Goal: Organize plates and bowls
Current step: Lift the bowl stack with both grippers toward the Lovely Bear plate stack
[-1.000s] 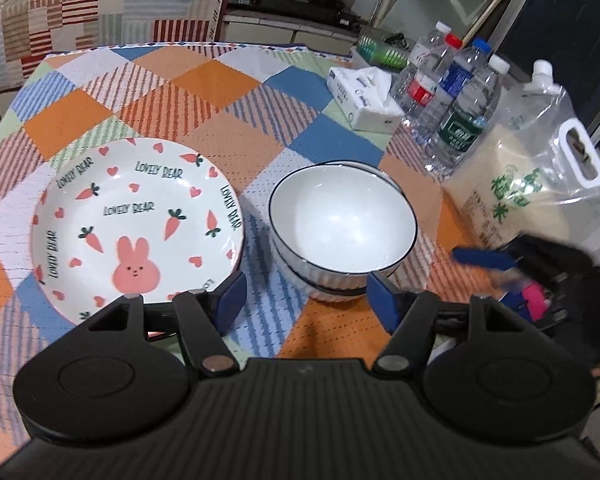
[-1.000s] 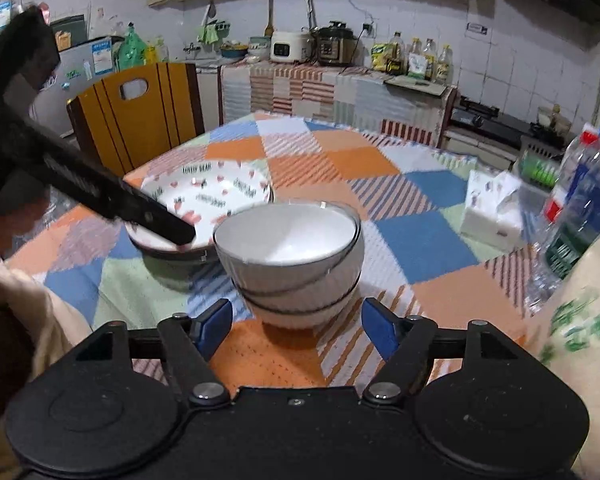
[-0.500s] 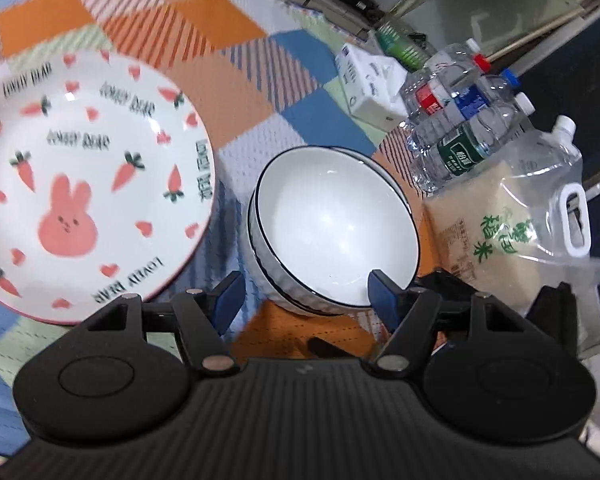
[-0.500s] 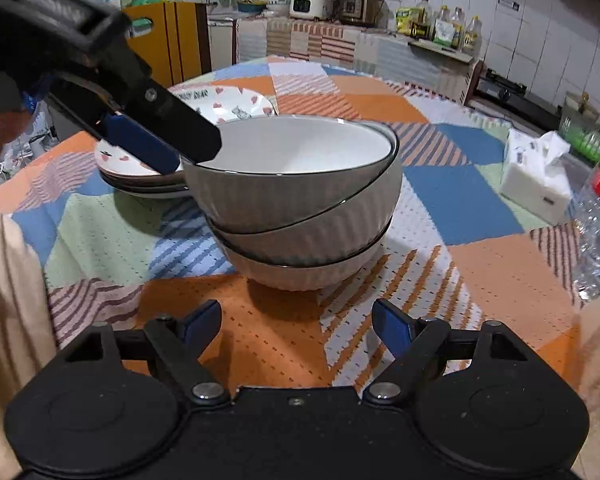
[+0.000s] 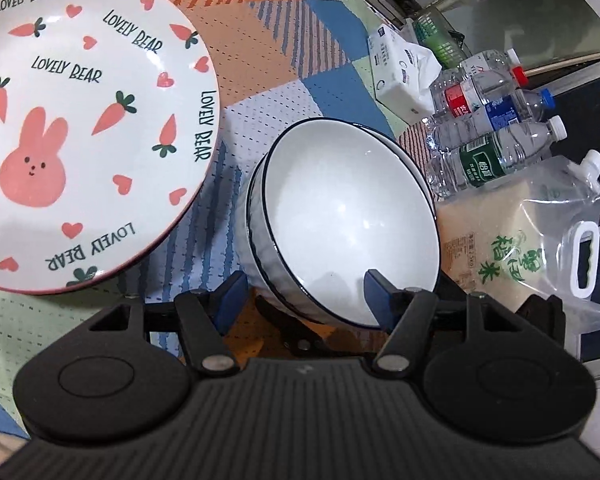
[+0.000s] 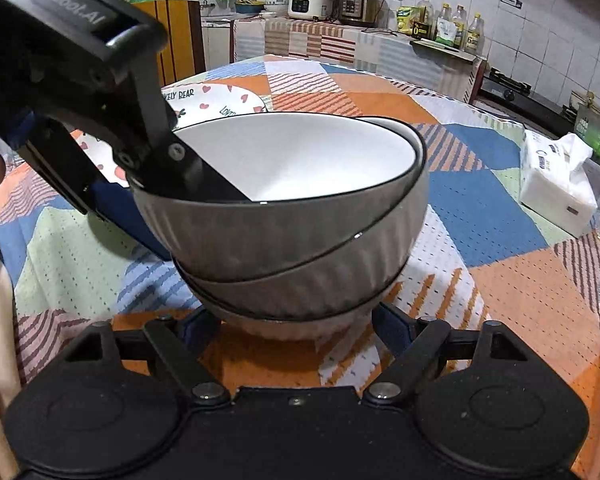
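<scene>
Bowls (image 6: 284, 216) sit nested three deep on the patchwork tablecloth (image 6: 500, 200), just beside the rabbit plate (image 5: 80, 120); the top one is tilted, mouth leaning toward the plate. The left gripper (image 5: 306, 292) straddles that top rim, one finger (image 6: 204, 184) inside, jaws spread, not yet pinching. The right gripper (image 6: 296, 326) stands wide around the bottom bowl's base (apparently to steady it). Likely next: pinch the rim, then lift the top bowl or seat it level
</scene>
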### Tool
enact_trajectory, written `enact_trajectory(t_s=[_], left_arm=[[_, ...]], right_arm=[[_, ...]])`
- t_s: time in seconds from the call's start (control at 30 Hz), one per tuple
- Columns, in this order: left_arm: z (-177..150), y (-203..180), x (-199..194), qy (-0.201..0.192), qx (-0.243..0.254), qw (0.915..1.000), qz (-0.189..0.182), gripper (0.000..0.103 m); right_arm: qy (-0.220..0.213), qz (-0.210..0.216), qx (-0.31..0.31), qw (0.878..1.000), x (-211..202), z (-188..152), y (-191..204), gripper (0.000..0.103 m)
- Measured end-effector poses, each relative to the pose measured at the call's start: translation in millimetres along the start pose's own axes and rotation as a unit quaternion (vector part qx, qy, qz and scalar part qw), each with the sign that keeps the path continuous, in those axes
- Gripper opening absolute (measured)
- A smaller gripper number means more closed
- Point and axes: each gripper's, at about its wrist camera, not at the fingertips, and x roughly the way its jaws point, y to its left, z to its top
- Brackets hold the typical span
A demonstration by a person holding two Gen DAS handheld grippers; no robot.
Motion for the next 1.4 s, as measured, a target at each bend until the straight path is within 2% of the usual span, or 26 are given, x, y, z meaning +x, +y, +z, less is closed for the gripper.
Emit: enact_trajectory(t_s=[0.03,0.1,0.3,0.73,0.97,1.13,1.4], left_arm=[[-0.5,-0.3,1.1,-0.002,-0.001,1.0000,0.003,0.063],[-2.4,0.4,0.9,-0.017,-0.009,0.9997,0.013,0.055],[-3.7,1.9,3.2,-0.037,0.003,0.9987,0.035,0.049],[-5.7,6.8,11.4,-0.048,-0.013,0.9982,0.033,0.048],[-7.1,3.0,8.6,-0.047,0.007,0.9981,0.039,0.049],[-7.9,7.1,1.4,-0.050,-0.002,0.9983,0.029,0.049],[-2.4,3.5,-11.6,-0.056,0.018,0.9981,0.018,0.048]], right_arm=[[0.000,0.000,0.000,1.000,1.7,-0.3,-0.3,0.086],[-0.002,0.005,0.001,1.000,4.9,-0.1,-1.3,0.086],[-0.017,0.018,0.003,1.000,10.1,-1.1,-3.9,0.087],[-0.050,0.026,-0.004,0.998,19.0,-4.1,-7.6,0.094],[-0.052,0.021,-0.004,0.998,18.7,-4.6,-5.3,0.093],[-0.067,0.018,-0.017,0.997,12.6,-5.7,0.2,0.093],[-0.091,0.003,-0.027,0.995,4.3,-2.7,6.2,0.092]])
